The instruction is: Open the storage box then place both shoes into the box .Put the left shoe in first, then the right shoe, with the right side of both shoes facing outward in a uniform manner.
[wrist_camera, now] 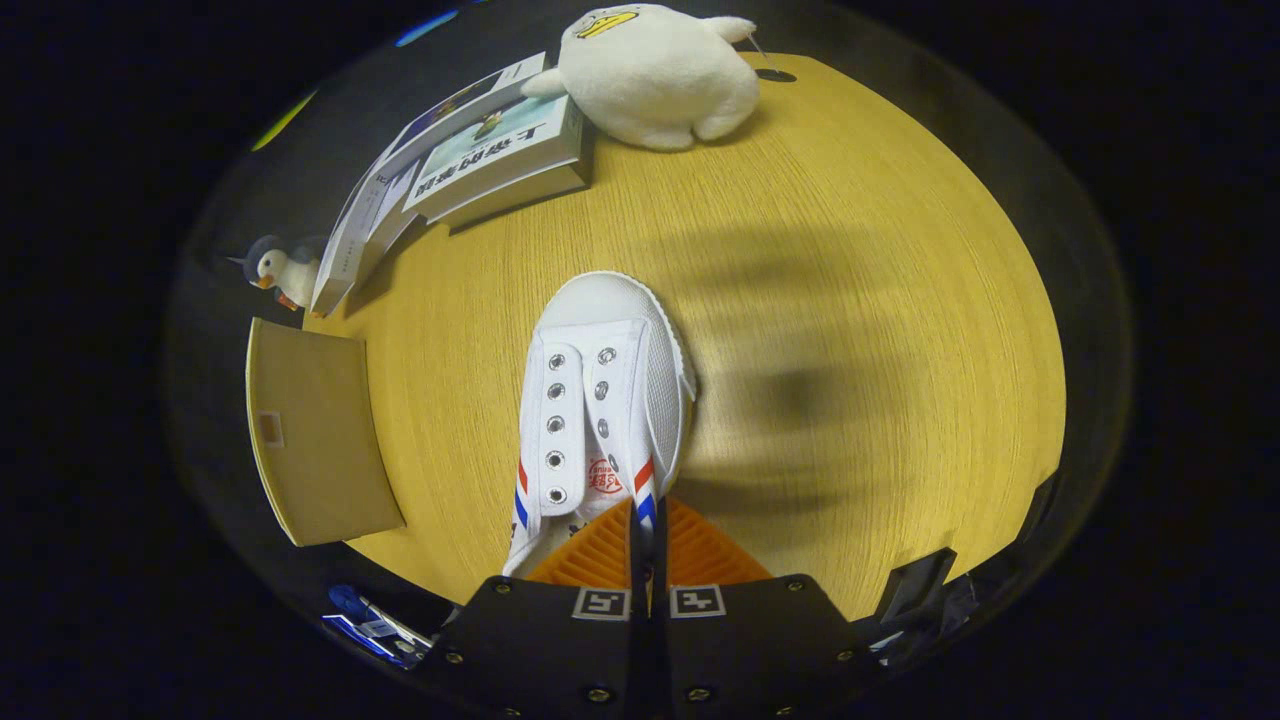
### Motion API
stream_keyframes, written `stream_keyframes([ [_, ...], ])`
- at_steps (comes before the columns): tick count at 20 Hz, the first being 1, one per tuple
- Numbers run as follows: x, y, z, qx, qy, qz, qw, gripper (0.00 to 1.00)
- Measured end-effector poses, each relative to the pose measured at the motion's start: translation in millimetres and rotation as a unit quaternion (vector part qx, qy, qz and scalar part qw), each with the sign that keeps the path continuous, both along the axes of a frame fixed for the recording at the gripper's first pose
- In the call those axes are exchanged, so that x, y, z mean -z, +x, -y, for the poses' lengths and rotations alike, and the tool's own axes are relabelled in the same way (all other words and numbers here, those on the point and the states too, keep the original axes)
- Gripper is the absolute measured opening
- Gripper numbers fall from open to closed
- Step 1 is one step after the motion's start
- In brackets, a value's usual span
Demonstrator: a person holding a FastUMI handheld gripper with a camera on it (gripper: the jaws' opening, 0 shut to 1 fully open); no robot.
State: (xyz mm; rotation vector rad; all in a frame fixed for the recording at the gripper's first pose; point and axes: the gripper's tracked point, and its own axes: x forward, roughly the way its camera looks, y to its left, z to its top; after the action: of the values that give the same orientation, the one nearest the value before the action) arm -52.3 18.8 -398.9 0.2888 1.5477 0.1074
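Tongs (645,545) pinch a white shoe (600,400) above a wooden table (850,300).
Both fingers are closed on the shoe's right side wall near the heel. The toe points far, long axis straight ahead. It looks light and soft; the canvas edge may flex or slip.

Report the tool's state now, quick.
Tool: closed, fingers pinching the heel edge of the white shoe, which hangs ahead of them above the wooden table.

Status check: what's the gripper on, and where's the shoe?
Gripper shut on white shoe, pinching its heel-side collar. Shoe toe points away, above the wooden table. Nothing blocking.
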Motion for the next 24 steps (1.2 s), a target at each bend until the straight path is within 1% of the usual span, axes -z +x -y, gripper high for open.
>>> stream_keyframes([
  [6,-34.6,6.3,-21.7,-0.005,0.026,0.024,0.999,0.00],
  [12,-70.5,18.8,-50.1,-0.018,0.046,0.052,0.997,0.00],
  [20,-114.2,34.3,-100.9,-0.062,0.060,0.088,0.992,0.00],
  [24,-133.4,40.8,-134.0,-0.095,0.067,0.102,0.988,0.00],
])
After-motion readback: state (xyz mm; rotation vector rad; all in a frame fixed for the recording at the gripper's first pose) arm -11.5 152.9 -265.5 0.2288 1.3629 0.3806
